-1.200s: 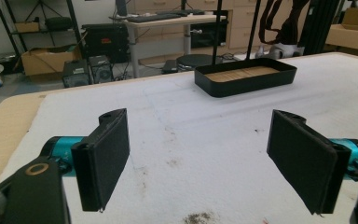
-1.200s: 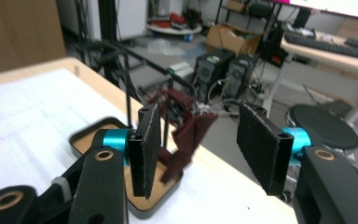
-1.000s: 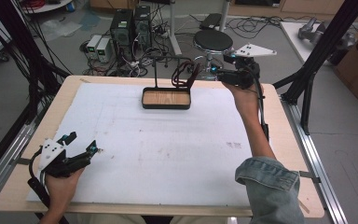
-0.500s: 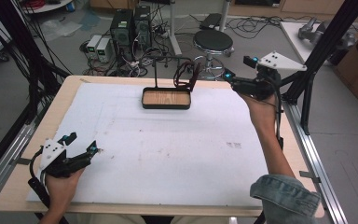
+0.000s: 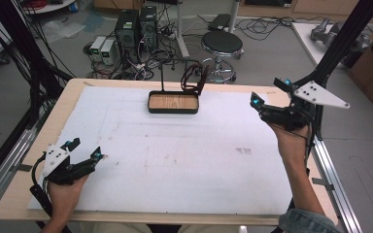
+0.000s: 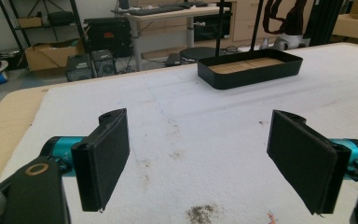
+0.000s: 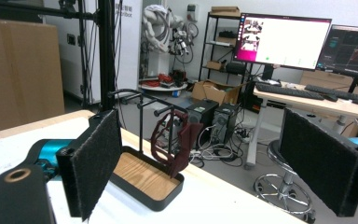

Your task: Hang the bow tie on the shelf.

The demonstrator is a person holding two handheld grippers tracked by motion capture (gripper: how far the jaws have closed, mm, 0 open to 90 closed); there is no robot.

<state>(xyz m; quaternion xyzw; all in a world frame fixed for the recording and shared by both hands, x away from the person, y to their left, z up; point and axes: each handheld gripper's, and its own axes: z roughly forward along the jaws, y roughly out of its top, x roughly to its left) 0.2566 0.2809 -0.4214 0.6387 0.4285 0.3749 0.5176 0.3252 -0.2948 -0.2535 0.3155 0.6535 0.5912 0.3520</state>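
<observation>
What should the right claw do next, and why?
Probably drift back toward the person and rest. The dark red band already hangs on the black stand, and the right claw has just been opening, with nothing between its jaws. The left claw waits open above the white mat.

Just right of the black upright post [image 7: 106,51], a white wall panel [image 7: 129,28] carries small dark print near its top, too blurred to read. Right of that post, both monitor screens [image 7: 282,42] show illegible content.
</observation>
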